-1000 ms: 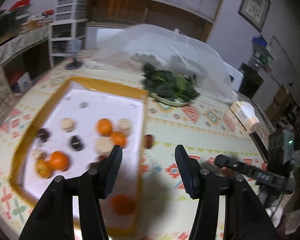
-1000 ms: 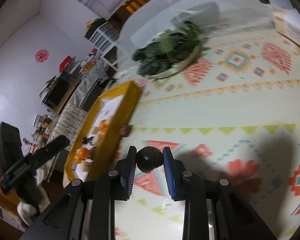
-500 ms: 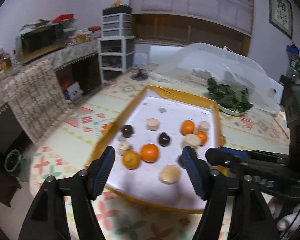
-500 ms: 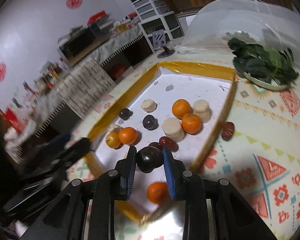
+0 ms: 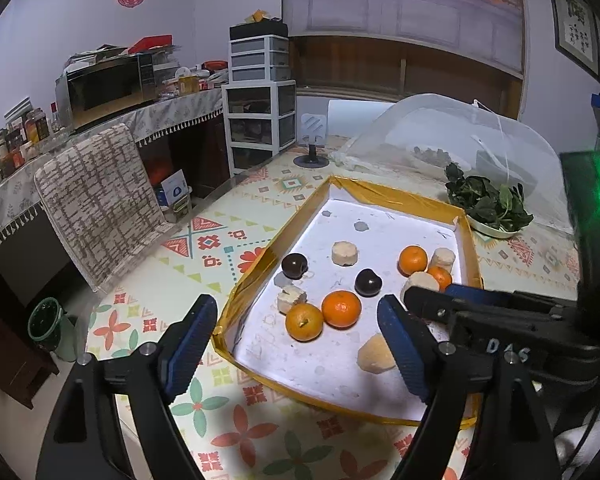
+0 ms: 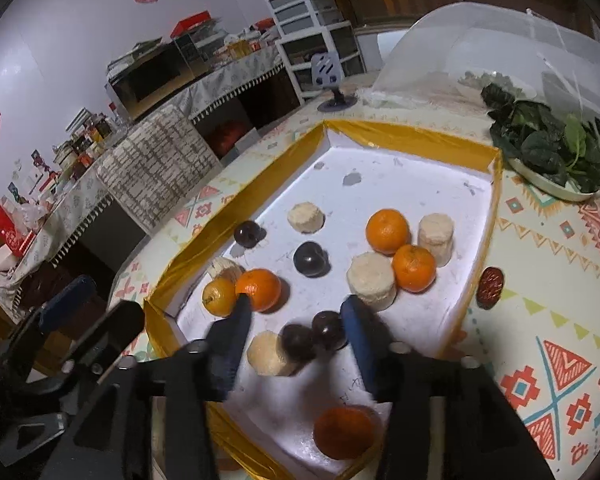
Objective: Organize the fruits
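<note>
The right gripper (image 6: pixel 298 322) hangs over the yellow-rimmed tray (image 6: pixel 412 136), its jaws opening; a dark plum (image 6: pixel 298 342) lies blurred between them, the pads clear of it, with a second plum (image 6: pixel 329 330) touching it at 2 o'clock and a pale cut chunk (image 6: pixel 268 354) at 8 o'clock. The left gripper (image 5: pixel 296 338) is empty, jaws opening above two tangerines (image 5: pixel 340 309). A red date (image 6: pixel 490 282) lies outside the tray's right rim.

I see orange tangerines (image 6: pixel 387 230) and dark plums (image 6: pixel 310 258) in a white, yellow-rimmed tray (image 6: pixel 408 136) on a geometric-patterned cloth (image 6: pixel 548 276).
</note>
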Demonstrator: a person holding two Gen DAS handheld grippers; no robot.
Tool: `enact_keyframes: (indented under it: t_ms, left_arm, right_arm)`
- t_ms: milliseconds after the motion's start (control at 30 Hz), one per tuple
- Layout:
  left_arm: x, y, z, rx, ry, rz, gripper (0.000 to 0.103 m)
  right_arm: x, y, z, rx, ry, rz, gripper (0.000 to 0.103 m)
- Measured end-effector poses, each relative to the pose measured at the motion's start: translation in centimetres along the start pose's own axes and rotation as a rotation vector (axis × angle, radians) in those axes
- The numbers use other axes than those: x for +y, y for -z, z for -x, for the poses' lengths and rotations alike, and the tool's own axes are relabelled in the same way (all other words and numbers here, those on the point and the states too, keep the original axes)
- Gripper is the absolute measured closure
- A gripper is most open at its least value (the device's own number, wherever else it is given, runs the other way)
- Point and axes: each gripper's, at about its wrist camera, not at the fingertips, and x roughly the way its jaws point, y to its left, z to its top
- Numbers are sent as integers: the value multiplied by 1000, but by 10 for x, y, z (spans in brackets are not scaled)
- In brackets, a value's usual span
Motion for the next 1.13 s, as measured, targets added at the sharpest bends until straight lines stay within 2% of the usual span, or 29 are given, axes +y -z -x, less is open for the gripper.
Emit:
enact_keyframes:
  t_ms: [233,300,367,433,467,567,667,767,1000,1133]
  left_arm:
    - [-11,1,9,-27,-10,-18,20]
    - [-15,0,18,-69,-36,-18,19]
    - [-18,-1,34,-147,-92,-7,6]
    - [-20,-2,53,-230,-141,14,0]
    - [-22,-2,64,-272,-148,22,0]
    - [-23,3,78,-312,-127,45,0]
    - [-25,10,78,-296,-118,75,0]
    - [-35,13,69,-226,-90,60,0]
    - [-59,26,52,-111,-127,16,0]
    - [-75,27,51,-66,-109,-15,0]
  right_arm:
    - [-9,2,22,-43,3,-26,46]
    - [-12,6,30,-59,19,-22,46]
    - [-15,12,40,-72,42,-6,46]
    - [-16,20,49,-82,63,14,45]
    - [-17,24,54,-86,72,26,45]
    - [-22,41,70,-105,110,47,39]
    - [-29,56,82,-113,125,48,38]
    - [-33,67,87,-109,137,51,37]
    - [-25,80,87,-88,134,89,33]
    - [-31,82,98,-110,132,73,29]
